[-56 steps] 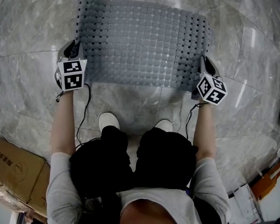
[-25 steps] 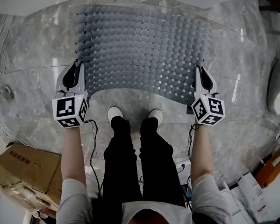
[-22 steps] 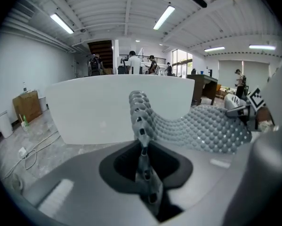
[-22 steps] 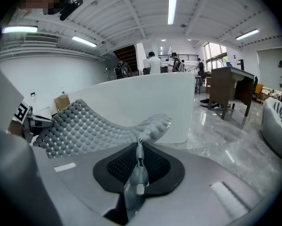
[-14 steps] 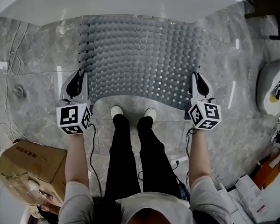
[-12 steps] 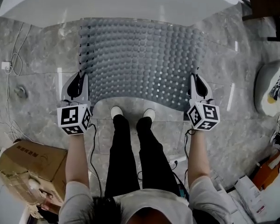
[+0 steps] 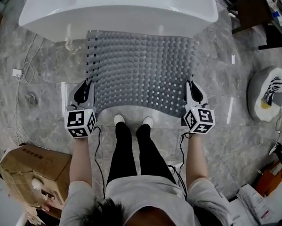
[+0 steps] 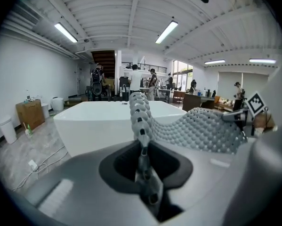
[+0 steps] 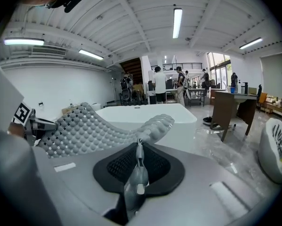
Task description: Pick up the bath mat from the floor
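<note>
Bath mat (image 7: 143, 65) risen well off floor (image 7: 235, 131); left tool (image 7: 86, 87), right tool (image 7: 193, 86) each pinch near corner; pickup looks done.

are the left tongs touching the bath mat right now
Touching. The left gripper view shows the left tongs closed on the edge of the bath mat, with both jaws pressing its faces.

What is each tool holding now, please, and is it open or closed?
The left tool is closed on the bath mat, at its left edge.
The right tool is closed on the bath mat's right edge.
</note>
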Tool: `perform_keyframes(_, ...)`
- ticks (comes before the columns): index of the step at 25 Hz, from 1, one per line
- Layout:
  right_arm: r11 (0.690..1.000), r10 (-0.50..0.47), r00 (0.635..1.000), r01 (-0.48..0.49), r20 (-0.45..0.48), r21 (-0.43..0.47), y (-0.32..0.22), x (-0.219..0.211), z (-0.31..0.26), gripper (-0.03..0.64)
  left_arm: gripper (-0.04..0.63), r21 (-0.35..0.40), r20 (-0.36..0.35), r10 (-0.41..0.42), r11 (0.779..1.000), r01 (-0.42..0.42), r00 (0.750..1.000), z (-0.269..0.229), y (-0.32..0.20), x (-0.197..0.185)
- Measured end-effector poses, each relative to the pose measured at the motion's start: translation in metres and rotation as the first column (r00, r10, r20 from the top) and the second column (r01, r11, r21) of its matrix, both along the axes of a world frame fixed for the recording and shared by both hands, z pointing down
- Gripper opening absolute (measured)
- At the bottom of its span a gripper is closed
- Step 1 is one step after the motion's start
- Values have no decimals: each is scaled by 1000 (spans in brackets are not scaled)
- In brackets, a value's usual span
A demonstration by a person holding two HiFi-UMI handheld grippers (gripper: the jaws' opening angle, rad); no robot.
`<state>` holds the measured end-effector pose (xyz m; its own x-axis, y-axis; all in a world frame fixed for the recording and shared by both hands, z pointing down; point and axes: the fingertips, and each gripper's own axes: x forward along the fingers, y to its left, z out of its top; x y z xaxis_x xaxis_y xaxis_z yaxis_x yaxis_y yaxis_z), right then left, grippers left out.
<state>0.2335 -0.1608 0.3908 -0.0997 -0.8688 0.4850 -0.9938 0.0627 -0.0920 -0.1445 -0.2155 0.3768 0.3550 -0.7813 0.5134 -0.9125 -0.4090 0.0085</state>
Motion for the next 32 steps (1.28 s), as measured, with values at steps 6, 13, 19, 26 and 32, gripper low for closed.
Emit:
perform_keyframes(6, 999, -4, 1000, 5, -10, 32, 18, -6, -62, 41, 55, 28, -5, 8, 1000, -8, 1000, -60, 14, -4)
perform_keyframes(13, 997, -18, 1000, 19, -20, 81, 35, -6, -126, 41, 55, 72, -12, 24, 997, -24, 1000, -123, 30, -2)
perform_keyframes(19, 989, -6, 1000, 9, -20, 147, 44, -13, -176, 41, 55, 123, -43, 28, 992, -23, 999, -168, 37, -6)
perform_keyframes(26, 975, 8, 999, 2, -45, 220, 54, -11, -226, 41, 54, 192, -69, 38, 981, -24, 997, -214, 40, -9)
perform_keyframes(32, 962, 27, 998, -12, -50, 274, 64, -5, -261, 41, 54, 251, -79, 47, 968, -25, 996, -249, 43, -7)
